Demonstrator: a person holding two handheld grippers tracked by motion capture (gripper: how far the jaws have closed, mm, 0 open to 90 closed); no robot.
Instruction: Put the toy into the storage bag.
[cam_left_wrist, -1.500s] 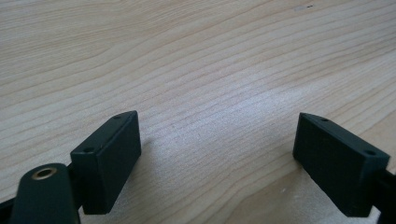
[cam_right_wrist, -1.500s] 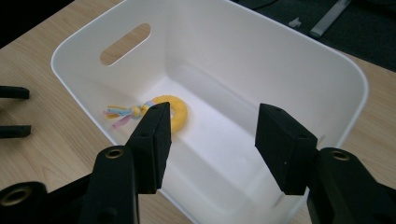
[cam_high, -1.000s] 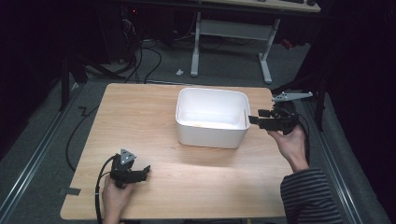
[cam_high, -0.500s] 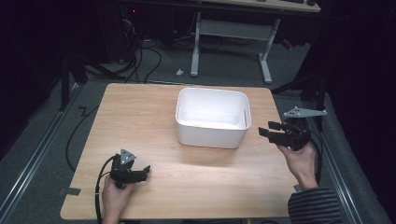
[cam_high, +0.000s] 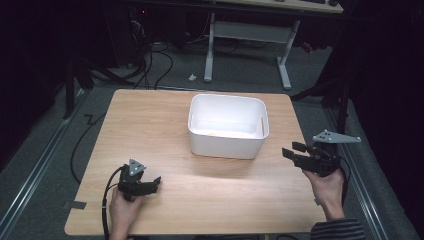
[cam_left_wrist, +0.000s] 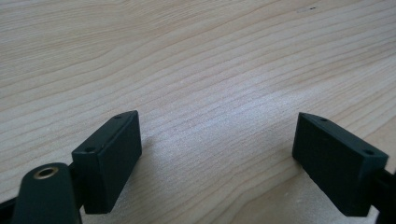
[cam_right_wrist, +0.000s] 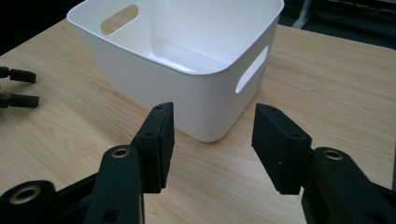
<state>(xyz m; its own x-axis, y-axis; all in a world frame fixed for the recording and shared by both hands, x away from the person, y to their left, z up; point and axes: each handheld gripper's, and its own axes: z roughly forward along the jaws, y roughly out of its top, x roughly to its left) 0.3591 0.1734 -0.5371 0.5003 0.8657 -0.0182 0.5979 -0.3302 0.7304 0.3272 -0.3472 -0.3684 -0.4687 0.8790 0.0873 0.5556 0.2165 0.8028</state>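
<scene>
Two hand-held grippers are in play, one to each hand, and nothing is between the jaws of either. In the high view the left hand-held gripper (cam_high: 156, 183) sits at the lower left of the frame, low over the table (cam_high: 150, 125), held by one hand (cam_high: 121, 207) with its cable looping off to the left; its own view shows two black jaws standing wide apart over bare wood grain. The right hand-held gripper (cam_high: 292, 151) is at the lower right of the frame, at the table's right edge, held by the other hand (cam_high: 327, 187), one grey three-cornered plate on top; its two jaws stand part-way apart and point left toward the bin. Its own view looks along those jaws at a near corner of the bin, apart from it. One white bin (cam_high: 227, 132) stands upright at the middle of the frame, near the table's far edge, with two handle slots (cam_right_wrist: 252, 69) visible. Beyond the table, at the top of the frame, are a dark floor, several cables and one white-legged desk frame (cam_high: 247, 35).
</scene>
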